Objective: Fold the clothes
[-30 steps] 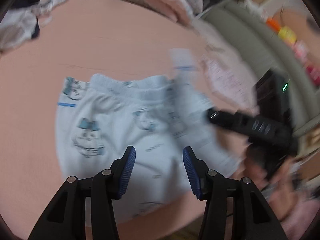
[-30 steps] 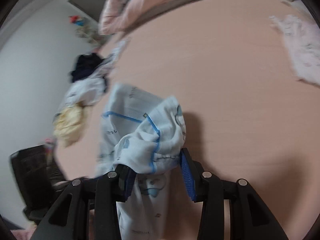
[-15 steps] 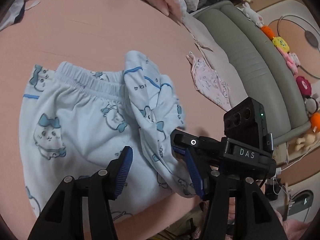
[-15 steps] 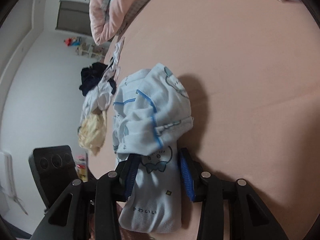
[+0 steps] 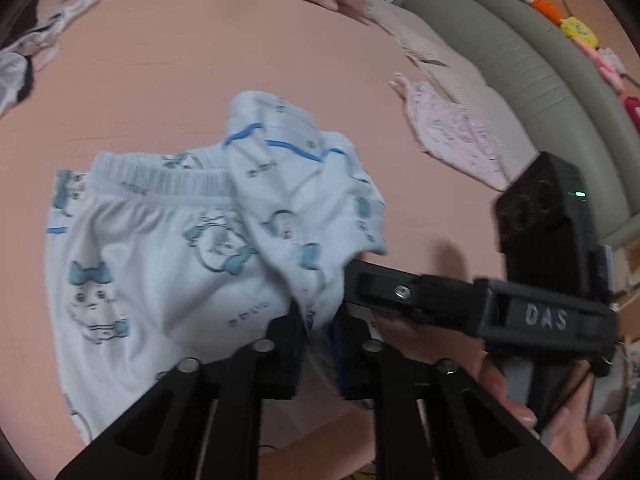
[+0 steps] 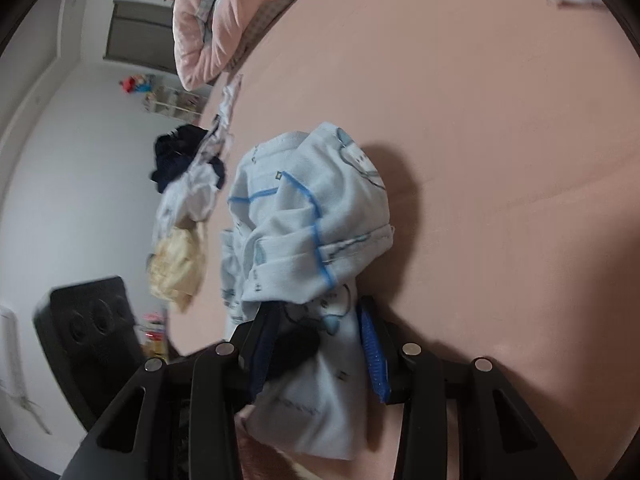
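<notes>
**Both grippers converge on one pajama leg**

Narrowed since half a second ago, my left gripper (image 5: 318, 344) now has its two fingers clamped on a fold of the light-blue pajama pants (image 5: 160, 264), where they stood wide apart before. The pants lie on the pink bedsheet (image 5: 160, 80), waistband toward 12 o'clock, with one leg bunched up and folded over toward 1 o'clock of the left wrist view. At 3 o'clock in that view, my right gripper (image 5: 360, 280) reaches in from the side, its black body lettered "DAS", and a hand (image 5: 520, 392) wraps its handle.

From the right wrist, the right gripper (image 6: 320, 344) grasps the same cloth: the pants (image 6: 312, 216) rise in a crumpled mound between its blue-padded fingers (image 6: 374, 356) and hang below them. A pile of dark, white and yellow clothes (image 6: 184, 208) sits at 9 o'clock at the sheet's edge. A pink quilt (image 6: 212, 20) lies at 11 o'clock. A pale pink garment (image 5: 452, 136) rests at 2 o'clock of the left view, beside a grey-green headboard (image 5: 520, 60).
</notes>
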Motion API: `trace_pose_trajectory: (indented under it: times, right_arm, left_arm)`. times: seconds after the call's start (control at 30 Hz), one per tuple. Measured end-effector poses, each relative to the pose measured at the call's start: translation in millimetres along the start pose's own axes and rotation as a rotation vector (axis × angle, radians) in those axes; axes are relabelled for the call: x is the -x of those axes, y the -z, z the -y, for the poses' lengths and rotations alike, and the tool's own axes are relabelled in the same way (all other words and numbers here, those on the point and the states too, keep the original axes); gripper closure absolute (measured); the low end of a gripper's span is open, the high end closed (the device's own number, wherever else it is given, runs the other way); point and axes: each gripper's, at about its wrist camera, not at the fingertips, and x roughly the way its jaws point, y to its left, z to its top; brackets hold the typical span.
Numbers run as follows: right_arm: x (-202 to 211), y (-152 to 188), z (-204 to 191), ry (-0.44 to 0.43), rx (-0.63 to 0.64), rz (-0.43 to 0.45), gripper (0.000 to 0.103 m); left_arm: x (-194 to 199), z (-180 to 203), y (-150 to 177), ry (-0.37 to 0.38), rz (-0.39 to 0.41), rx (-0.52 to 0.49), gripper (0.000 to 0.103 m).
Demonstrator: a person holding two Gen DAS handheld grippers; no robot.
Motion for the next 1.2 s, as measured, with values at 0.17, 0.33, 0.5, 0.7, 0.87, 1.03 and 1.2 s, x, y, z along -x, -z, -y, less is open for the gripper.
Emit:
trace_pose_trajectory:
  times: [0.17,0.33,0.5,0.7,0.87,1.03,1.2]
  right_arm:
    - [23.9,0.6,-14.6,0.193,0.123,0.061,0.063]
    - [31.5,3.2,-22.1,0.422,0.198,0.122,0.063]
    - [13.3,18.3,-39.9,0.45,0.299,0.146,0.063]
    - [6.8,29.5,-64.9,0.367,0.401,0.186,0.063]
    - [-0.3,36.3,-69.9,0.329,0.453,0.123,0.063]
    - [1.9,34.2,-66.7,0.325,0.427,0.125,0.063]
    - [-1.2,37.4,-73.2,0.309,0.441,0.125,0.063]
  left_arm:
    - [10.3,-14.0,4.1,0.0,0.032,0.046,0.096]
    - [28.7,-22.8,0.7,0.047,0.077,0.09,0.096]
    - [41.1,-36.8,-1.7,0.088,0.083,0.135,0.096]
    - [37.6,-53.3,8.9,0.067,0.031,0.146,0.096]
    - [51.5,-58.7,5.5,0.046,0.027,0.13,0.096]
    - [65.5,-64.2,2.2,0.025,0.022,0.115,0.096]
    - [72.0,-76.2,7.2,0.011,0.001,0.084,0.096]
